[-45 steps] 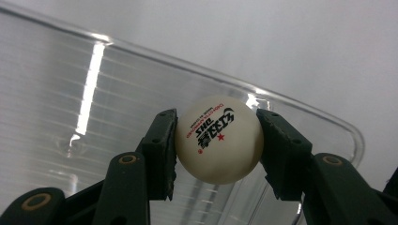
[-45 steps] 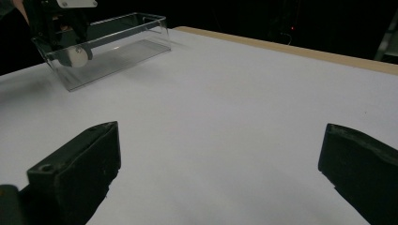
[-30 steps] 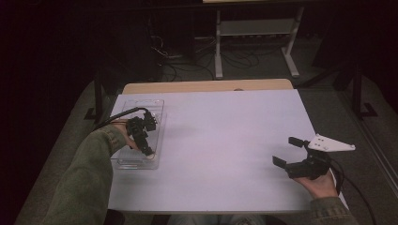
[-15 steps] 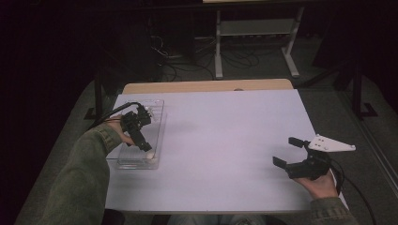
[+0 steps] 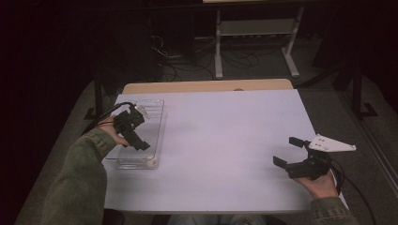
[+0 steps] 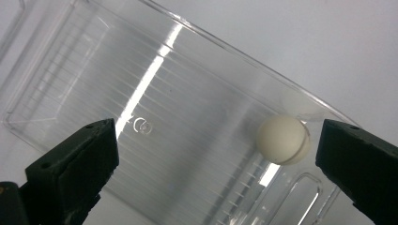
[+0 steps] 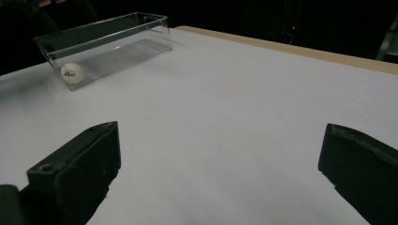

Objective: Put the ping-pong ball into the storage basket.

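Observation:
A clear plastic tray (image 5: pixel 158 123) (image 6: pixel 155 79) (image 7: pixel 119 28) stands near the table's left edge. A white ball (image 5: pixel 150 162) (image 6: pixel 283 139) (image 7: pixel 72 72) lies in its near corner. My left gripper (image 5: pixel 134 130) (image 6: pixel 216 164) hovers over the tray, open, pointing down into it, with the ball close to one jaw and nothing held. My right gripper (image 5: pixel 290 152) (image 7: pixel 220 173) rests low over the table's right front, open and empty, facing left toward the tray.
The white table (image 5: pixel 225 140) has a wooden strip (image 5: pixel 206 86) along its far edge. Beyond it stand a metal frame (image 5: pixel 253 42) and cables on a dark floor. The right gripper carries a white three-cornered plate (image 5: pixel 331 144).
My left gripper has lifted and drawn back toward the far end of the tray, above it. The right gripper has stayed still.

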The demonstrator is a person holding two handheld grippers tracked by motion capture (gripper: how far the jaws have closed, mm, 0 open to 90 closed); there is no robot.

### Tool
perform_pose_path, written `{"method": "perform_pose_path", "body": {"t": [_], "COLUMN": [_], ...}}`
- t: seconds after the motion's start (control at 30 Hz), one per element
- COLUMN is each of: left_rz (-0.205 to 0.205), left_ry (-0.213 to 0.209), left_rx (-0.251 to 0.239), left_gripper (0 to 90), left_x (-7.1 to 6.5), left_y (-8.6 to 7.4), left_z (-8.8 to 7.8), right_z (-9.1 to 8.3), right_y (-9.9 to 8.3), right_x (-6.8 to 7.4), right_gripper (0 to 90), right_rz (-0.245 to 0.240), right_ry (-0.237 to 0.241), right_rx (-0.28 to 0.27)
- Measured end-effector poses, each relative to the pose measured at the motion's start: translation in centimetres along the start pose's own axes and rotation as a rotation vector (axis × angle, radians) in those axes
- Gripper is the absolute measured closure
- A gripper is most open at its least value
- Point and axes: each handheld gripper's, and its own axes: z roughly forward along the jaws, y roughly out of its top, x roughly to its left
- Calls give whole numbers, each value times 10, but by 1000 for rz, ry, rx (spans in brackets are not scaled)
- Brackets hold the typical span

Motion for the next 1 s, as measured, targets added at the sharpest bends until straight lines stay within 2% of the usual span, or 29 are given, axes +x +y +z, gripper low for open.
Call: {"method": "perform_pose_path", "body": {"t": [0.07, 0.33, 0.43, 0.73, 0.9, 1.0], "left_rz": [-11, -29, -35, -51, -34, -41], "left_ry": [4, 17, 0, 31, 56, 71], "left_rx": [-32, -102, -116, -173, -203, -229], "left_gripper": [0, 0, 0, 0, 0, 0], "left_x": [-2, -6, -7, -11, -17, -19], "left_y": [-3, -13, -16, -26, -28, -30], "left_z": [-3, -6, -5, -11, -14, -15], "right_z": [0, 0, 0, 0, 0, 0], "right_y": [0, 0, 0, 0, 0, 0], "right_x": [0, 1, 1, 1, 1, 1], "right_gripper": [0, 0, 0, 0, 0, 0], "right_rz": [-1, -3, -2, -2, -4, -4], "right_ry": [-2, -2, -3, -3, -2, -3], "right_rx": [0, 0, -1, 0, 2, 4]}}
